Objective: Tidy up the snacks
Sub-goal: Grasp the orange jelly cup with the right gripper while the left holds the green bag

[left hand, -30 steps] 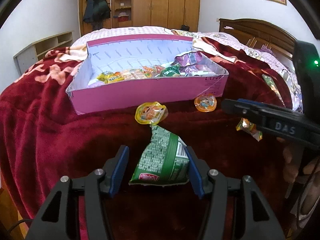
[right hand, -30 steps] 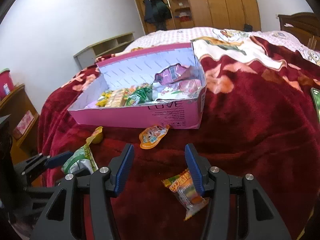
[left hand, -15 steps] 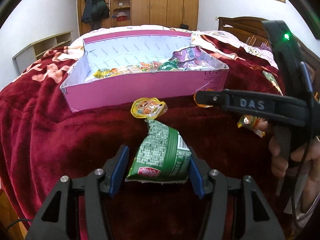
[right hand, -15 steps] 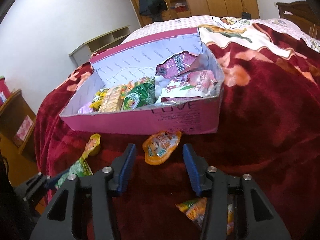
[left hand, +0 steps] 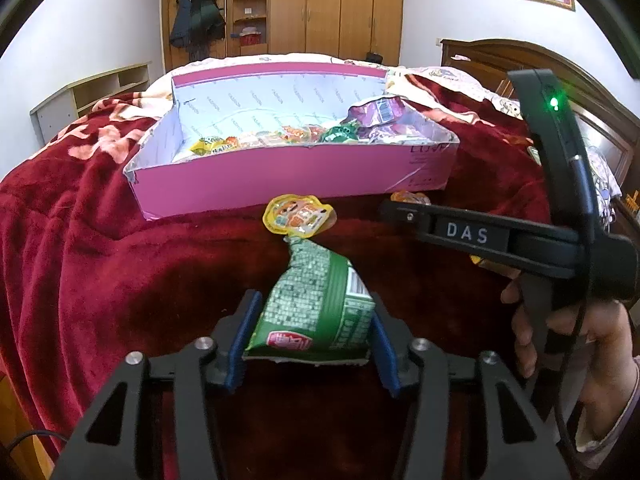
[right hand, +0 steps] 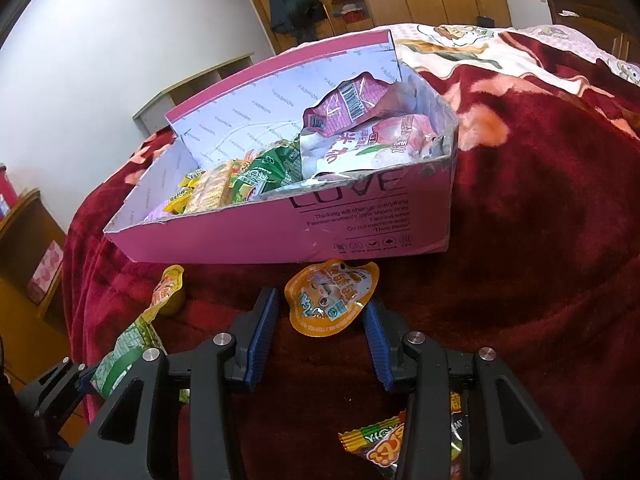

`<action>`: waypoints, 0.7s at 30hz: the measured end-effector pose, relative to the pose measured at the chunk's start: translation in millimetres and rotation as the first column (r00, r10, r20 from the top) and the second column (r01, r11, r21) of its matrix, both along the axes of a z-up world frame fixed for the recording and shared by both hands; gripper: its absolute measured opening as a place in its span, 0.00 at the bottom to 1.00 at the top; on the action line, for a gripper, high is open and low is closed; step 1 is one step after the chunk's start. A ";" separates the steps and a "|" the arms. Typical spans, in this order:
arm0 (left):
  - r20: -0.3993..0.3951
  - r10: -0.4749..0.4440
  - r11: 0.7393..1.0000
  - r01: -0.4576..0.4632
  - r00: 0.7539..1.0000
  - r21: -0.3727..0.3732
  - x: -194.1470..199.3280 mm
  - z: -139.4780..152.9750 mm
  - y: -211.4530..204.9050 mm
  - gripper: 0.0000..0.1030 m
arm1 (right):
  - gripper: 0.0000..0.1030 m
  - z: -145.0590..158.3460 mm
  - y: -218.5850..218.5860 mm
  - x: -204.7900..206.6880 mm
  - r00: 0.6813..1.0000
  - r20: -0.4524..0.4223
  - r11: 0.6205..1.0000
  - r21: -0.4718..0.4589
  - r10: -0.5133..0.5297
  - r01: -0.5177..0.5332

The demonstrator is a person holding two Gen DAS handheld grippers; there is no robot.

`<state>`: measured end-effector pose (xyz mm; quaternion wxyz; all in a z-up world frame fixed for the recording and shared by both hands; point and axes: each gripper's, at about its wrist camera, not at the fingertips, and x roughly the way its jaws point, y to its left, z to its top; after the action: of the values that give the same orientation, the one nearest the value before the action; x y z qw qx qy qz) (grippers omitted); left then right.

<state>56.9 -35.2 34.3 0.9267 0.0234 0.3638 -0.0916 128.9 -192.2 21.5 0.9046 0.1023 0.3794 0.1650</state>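
Left wrist view: green snack bag (left hand: 316, 312) is clamped between the left gripper (left hand: 312, 340) pads, held low over the red blanket (left hand: 100, 260), pointed at the pink box (left hand: 280, 184). Yellow jelly cup (left hand: 299, 216) lies just before the box. Right gripper (right hand: 320, 332) is held level, jaws spread, nothing gripped, orange jelly cup (right hand: 330, 298) framed between its fingertips, just beside the box wall (right hand: 280, 236). Candy wrapper (right hand: 384, 444) is seen beneath it.

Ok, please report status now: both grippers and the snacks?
Left gripper shut on green snack bag. Right gripper open around orange jelly cup. Pink box ahead, path clear.
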 end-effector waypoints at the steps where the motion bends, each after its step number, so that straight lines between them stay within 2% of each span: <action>1: 0.002 0.000 1.000 0.000 1.000 0.000 -0.3 0.2 -0.1 0.52 | 0.42 -0.2 -0.1 -1.3 1.000 0.008 1.000 -0.001 -0.001 0.001; 6: 0.010 -0.002 1.000 0.002 1.000 -0.007 -2.6 1.6 0.8 0.48 | 0.35 0.4 -4.1 -4.7 0.999 0.030 1.000 0.017 -0.019 0.018; 13: 0.007 -0.007 0.998 0.007 1.000 -0.059 -5.6 8.7 6.0 0.46 | 0.34 3.7 -8.5 -12.2 0.998 0.066 0.998 0.061 -0.010 0.006; 21: 0.042 -0.009 0.998 0.012 0.999 -0.065 -12.7 20.7 6.0 0.44 | 0.34 5.7 -14.2 -27.7 0.995 0.101 0.993 0.120 -0.010 -0.002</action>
<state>44.2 -29.3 55.0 0.9338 -0.0030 0.3411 -0.1077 101.2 -206.3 27.3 0.9152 0.1487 0.3224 0.1908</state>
